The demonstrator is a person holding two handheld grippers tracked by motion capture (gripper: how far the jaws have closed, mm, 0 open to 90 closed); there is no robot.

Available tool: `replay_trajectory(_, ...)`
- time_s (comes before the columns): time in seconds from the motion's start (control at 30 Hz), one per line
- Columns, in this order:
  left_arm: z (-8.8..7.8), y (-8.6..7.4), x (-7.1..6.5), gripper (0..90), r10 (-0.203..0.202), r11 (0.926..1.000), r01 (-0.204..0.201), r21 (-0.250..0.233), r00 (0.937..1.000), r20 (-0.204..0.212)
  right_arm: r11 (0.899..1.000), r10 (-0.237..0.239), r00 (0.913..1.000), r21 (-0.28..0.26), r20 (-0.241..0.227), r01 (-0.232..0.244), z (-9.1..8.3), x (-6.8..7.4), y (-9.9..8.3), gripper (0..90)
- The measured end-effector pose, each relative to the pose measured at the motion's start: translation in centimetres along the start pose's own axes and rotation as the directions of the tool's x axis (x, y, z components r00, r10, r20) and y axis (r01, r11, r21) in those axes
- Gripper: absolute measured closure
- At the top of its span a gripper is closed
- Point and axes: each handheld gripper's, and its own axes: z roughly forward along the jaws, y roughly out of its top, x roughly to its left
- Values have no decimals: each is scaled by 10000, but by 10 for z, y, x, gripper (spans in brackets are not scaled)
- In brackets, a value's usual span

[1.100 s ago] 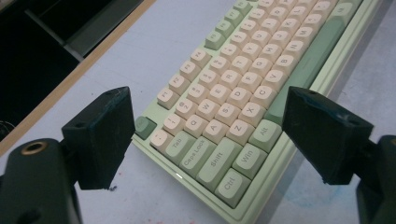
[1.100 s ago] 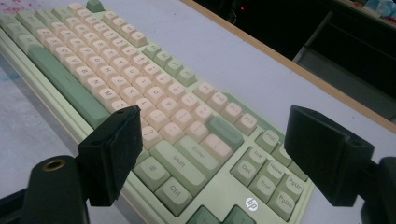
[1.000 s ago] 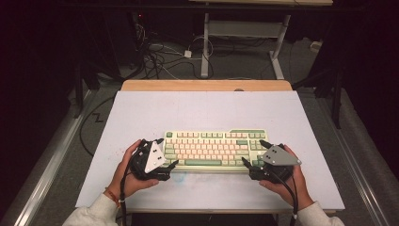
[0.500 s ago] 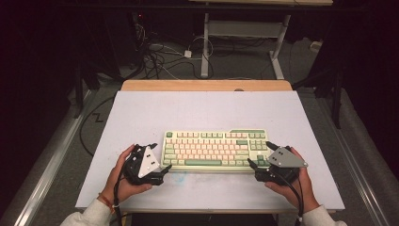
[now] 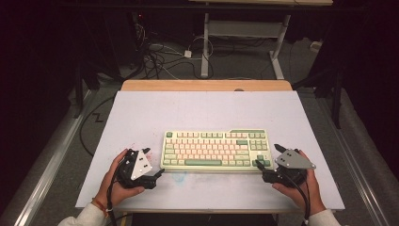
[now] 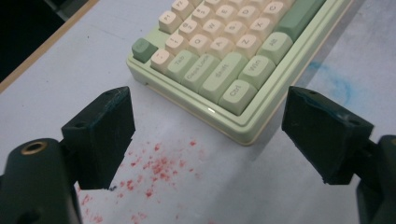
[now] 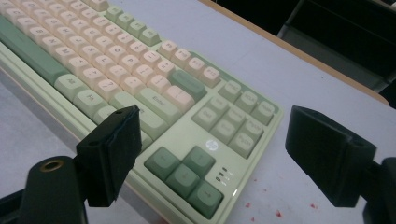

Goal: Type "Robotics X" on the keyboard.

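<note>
**Grippers backed off both ends of the keyboard**

Left gripper [image 5: 151, 164] and right gripper [image 5: 264, 160] both stand with jaws wide apart and hold nothing. Each now sits just off one short end of the keyboard [image 5: 216, 150], lower and farther out than 1 second ago, when the 2 tools were pressed in against the keyboard's ends. That withdrawal suggests the positioning step is likely complete and the keyboard has been released.

1. Table [image 5: 197, 108]: pale work surface, bare across its far half.
2. Keyboard: green and cream, flat on the table, centred slightly toward the person's side, long edge parallel to the table front. It appears in much the same spot as 1 second ago.
3. Left gripper view: the keyboard's Ctrl corner [image 6: 236, 93] lies between and beyond the open jaws, not touched.
4. Right gripper view: the arrow-key corner [image 7: 187, 175] sits between the jaws (1 jaw overlaps the front edge in view; contact cannot be told).
5. Red specks [image 6: 159, 165] mark the table near the left gripper.
</note>
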Motion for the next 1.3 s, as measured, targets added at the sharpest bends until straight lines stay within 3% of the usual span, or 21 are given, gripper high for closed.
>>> replay_trajectory(0.3, 1, -18, 5, 157, 104, 9982, -114, 591, 9998, 182, 9987, 396, 9982, 309, 440, -410, -6, -9, -14, 182)
replay_trajectory(0.6, -3, -38, 13, 157, -534, 9955, 523, 786, 9985, 118, 9944, 835, 9940, 590, 710, -877, -11, -18, -36, 184)
replay_trajectory(0.8, 1, -45, 15, 157, -916, 9918, 908, 903, 9958, 54, 9868, 1282, 9903, 932, 528, -1327, -13, -18, -52, 188)
replay_trajectory(0.87, 2, -44, 14, 157, -884, 9920, 876, 913, 9961, 51, 9858, 1172, 9910, 1135, 640, -1239, -13, -16, -55, 188)
replay_trajectory(1.07, 0, -41, 11, 157, -861, 9919, 862, 933, 9963, -57, 9915, 850, 9949, 937, 542, -898, -15, -11, -54, 184)
replay_trajectory(1.3, -1, -41, 9, 157, -735, 9941, 733, 806, 9973, 3, 9931, 858, 9938, 736, 707, -910, -20, -10, -51, 188)
